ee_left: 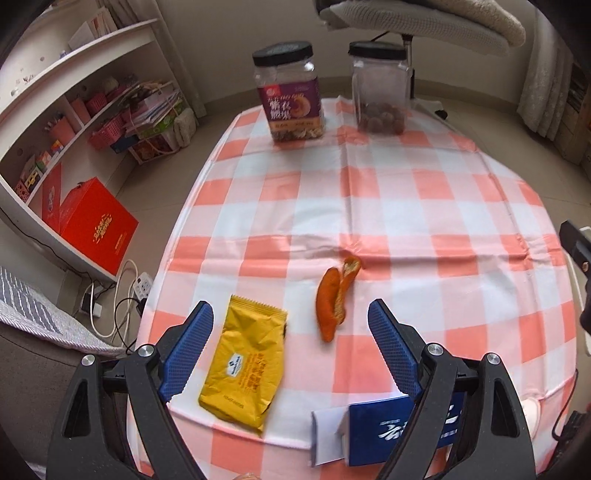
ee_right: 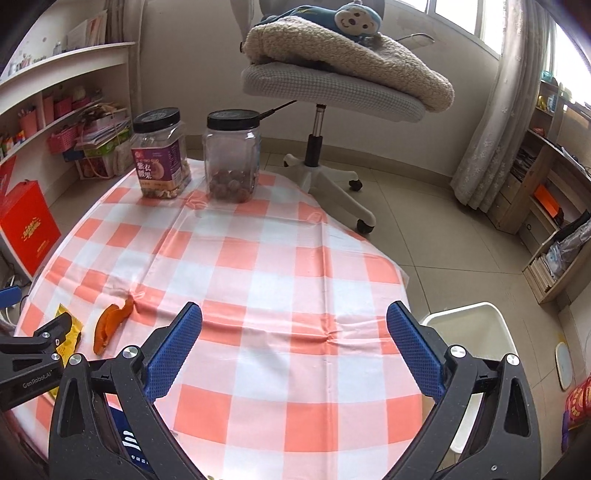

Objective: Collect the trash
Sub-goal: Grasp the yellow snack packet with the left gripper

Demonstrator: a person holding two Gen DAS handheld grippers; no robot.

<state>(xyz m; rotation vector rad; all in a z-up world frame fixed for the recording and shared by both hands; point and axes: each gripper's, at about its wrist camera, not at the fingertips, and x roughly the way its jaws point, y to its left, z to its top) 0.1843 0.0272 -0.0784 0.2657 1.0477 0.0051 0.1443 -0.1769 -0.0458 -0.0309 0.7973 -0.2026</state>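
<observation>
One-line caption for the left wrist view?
Open left hand-held gripper above a yellow snack wrapper and orange peel on the checked tablecloth.

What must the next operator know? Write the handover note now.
Left tongs: open, empty, above the yellow wrapper and orange peel.
Right tongs: open, empty, over bare checked cloth.
Blue box lies at the near table edge.
White bin stands on the floor beside the table.
Done: nothing picked up yet.
Left: wrapper, peel, maybe the box. The two jars look like non-trash.

Ahead of the gripper stood a grey office chair (ee_right: 328,92); a white shelf unit (ee_left: 74,122) lay left, and a daylit curtained window (ee_right: 491,22) right, over beige floor tiles (ee_right: 436,236).
</observation>
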